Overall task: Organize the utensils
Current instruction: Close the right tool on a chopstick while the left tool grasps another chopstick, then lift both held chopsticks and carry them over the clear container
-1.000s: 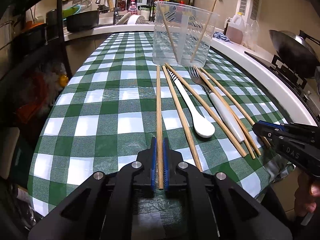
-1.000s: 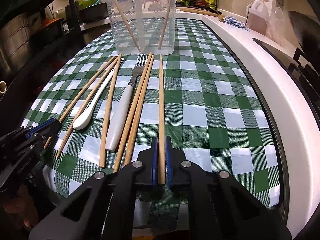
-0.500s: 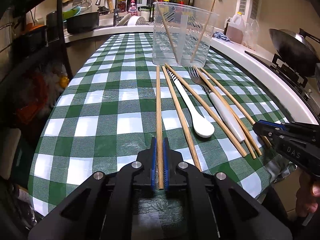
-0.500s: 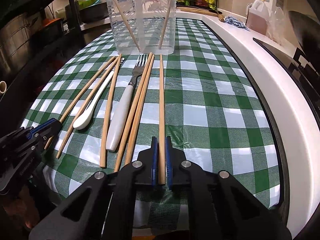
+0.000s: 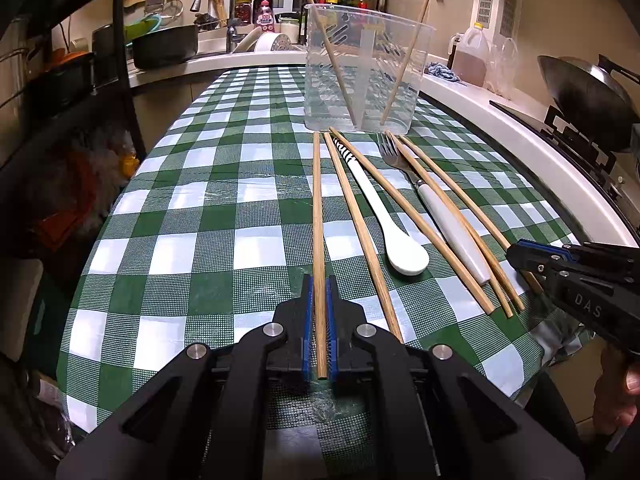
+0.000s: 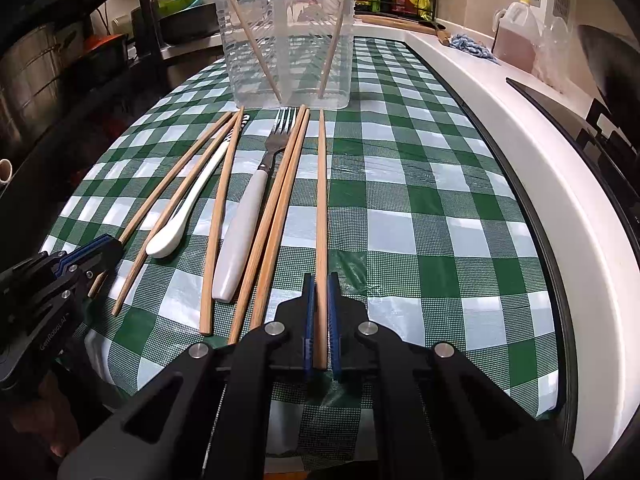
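Several wooden chopsticks, a white spoon and a white-handled fork lie in a row on the green checked tablecloth. A clear plastic container with two chopsticks leaning inside stands behind them. My left gripper is shut on the near end of the leftmost chopstick. My right gripper is shut on the near end of the rightmost chopstick. Both chopsticks lie along the cloth. The spoon, fork and container also show in the right wrist view.
A white counter edge runs along the right, with a stove and wok beyond. A sink with a pan and bottles lies behind the table. A dark shelf rack stands at the left.
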`<control>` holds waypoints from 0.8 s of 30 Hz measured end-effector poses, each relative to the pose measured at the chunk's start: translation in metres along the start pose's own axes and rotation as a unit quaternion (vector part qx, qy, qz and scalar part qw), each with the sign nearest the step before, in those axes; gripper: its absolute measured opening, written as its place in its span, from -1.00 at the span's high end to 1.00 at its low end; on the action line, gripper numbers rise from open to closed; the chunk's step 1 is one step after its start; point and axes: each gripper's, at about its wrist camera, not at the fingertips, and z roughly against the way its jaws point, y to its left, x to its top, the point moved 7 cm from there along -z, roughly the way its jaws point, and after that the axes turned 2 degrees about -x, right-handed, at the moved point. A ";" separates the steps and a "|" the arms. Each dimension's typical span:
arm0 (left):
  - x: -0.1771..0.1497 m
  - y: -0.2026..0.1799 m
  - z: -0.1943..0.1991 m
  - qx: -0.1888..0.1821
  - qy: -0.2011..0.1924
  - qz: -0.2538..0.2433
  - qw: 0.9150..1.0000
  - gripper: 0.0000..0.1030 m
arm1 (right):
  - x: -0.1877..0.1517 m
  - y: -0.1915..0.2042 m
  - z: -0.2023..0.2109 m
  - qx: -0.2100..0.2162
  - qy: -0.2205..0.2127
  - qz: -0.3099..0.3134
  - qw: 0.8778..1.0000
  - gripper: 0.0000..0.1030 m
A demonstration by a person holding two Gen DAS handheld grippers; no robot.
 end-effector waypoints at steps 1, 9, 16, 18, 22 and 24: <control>0.000 0.000 0.000 0.000 0.000 0.000 1.000 0.88 | 0.000 0.000 0.000 0.003 0.000 -0.004 1.000 0.87; 0.010 -0.002 0.016 -0.005 -0.026 -0.009 1.000 0.89 | 0.013 0.001 0.030 -0.006 -0.054 0.005 0.998 0.87; 0.027 -0.001 0.047 -0.002 -0.069 -0.017 0.997 0.89 | 0.030 0.000 0.064 -0.007 -0.108 0.011 0.994 0.87; 0.033 0.001 0.058 -0.002 -0.081 -0.015 0.997 0.89 | 0.037 0.000 0.074 -0.007 -0.124 0.016 0.992 0.87; 0.046 0.004 0.074 -0.001 -0.099 -0.011 0.995 0.89 | 0.049 -0.002 0.091 -0.002 -0.142 0.011 0.990 0.87; 0.053 0.005 0.080 0.000 -0.107 -0.012 0.994 0.89 | 0.054 -0.002 0.100 0.004 -0.149 0.011 0.989 0.87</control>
